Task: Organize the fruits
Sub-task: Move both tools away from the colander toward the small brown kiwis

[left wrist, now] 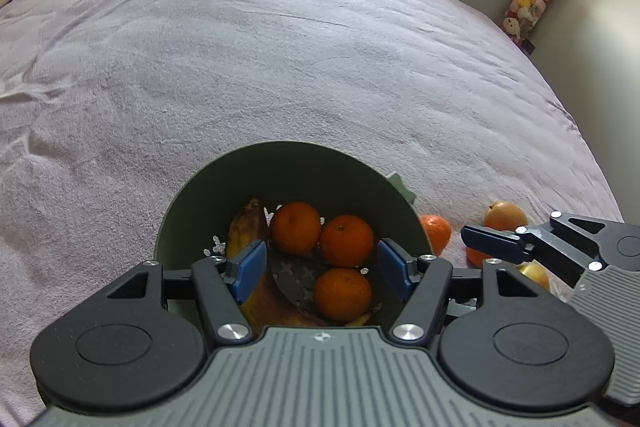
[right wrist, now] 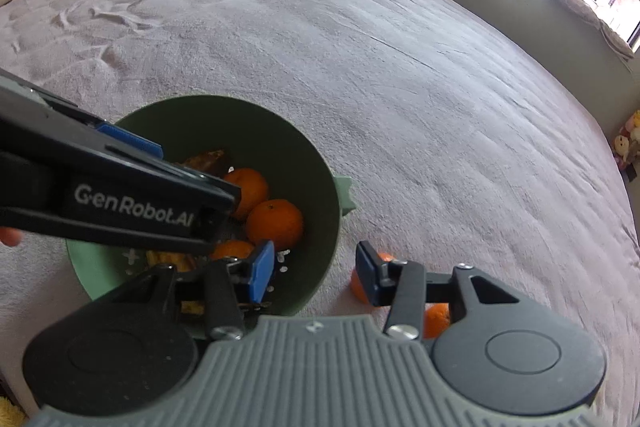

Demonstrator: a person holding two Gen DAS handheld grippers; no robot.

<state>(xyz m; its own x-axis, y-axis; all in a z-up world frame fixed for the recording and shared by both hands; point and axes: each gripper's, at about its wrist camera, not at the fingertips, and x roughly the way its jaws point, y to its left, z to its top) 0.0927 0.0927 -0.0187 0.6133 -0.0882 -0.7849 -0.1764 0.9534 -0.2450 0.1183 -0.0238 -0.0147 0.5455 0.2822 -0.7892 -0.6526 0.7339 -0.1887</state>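
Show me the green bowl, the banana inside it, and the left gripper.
green bowl (left wrist: 304,171), left wrist view, far inner wall.
banana (left wrist: 246,223), left wrist view, browned upper end.
left gripper (left wrist: 322,267), left wrist view, midway between its fingertips.

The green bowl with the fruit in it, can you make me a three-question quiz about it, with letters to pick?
1. Where is the green bowl?
A. on the bed cover
B. on a shelf
C. on the floor

2. How many oranges are inside it?
A. one
B. three
C. six

3. How is the left gripper?
A. shut on an orange
B. shut on the bowl's rim
C. open, holding nothing

Answers: 1 A, the bed cover lies all around it. 2 B, the left wrist view shows three oranges beside a browned banana. 3 C, its blue pads stand apart above the fruit.
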